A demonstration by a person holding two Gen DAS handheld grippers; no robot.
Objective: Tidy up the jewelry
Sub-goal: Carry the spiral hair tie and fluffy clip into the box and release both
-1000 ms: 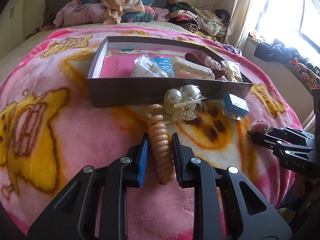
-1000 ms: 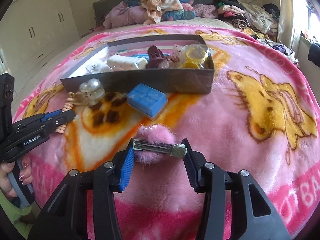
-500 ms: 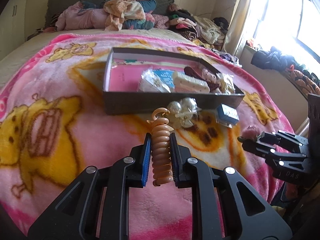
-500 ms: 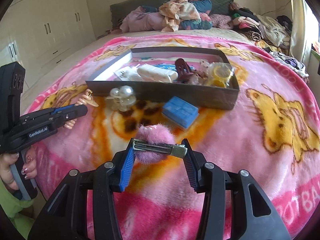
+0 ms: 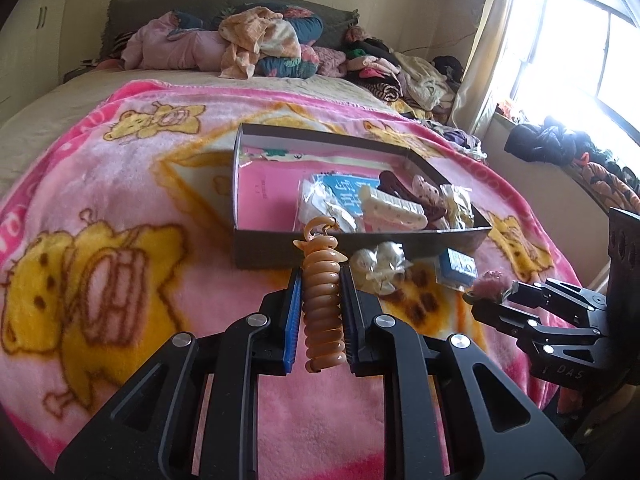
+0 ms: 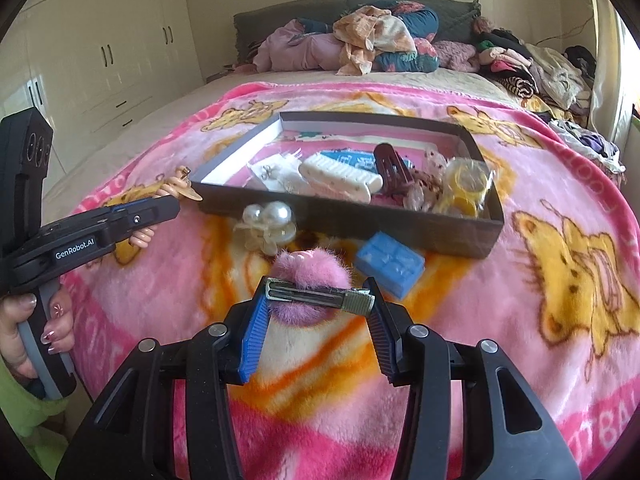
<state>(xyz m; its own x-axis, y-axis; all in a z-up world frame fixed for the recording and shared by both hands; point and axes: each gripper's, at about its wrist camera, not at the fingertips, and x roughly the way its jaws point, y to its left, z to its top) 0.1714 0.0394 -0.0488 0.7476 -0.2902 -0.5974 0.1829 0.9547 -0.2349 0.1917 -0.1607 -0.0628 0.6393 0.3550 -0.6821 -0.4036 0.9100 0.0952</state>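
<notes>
The pink blanket (image 5: pixel 120 208) is spreading beneath both pairs of jaws, and ahead of them the dark box (image 6: pixel 360 220) is sitting open, already holding clips and packets. Just short of its near wall, beyond the right jaws, the pearl bundle (image 6: pixel 269 222) and the blue block (image 6: pixel 390 265) are lying on the blanket.

The left gripper (image 5: pixel 320 300) is clamping the peach spiral hair tie (image 5: pixel 322 308) across its coils, its hooked end poking out past the fingertips toward the box. The coil is probably light and springy, so a grip mid-length looks safest; squeezing near an end may let it squirm free.

The right gripper (image 6: pixel 316 312) is pinching the pink pompom clip (image 6: pixel 312 280) end to end by its metal bar. The fluff is likely soft and weightless, the bar stiff but slick, so it could pivot between the pads.
</notes>
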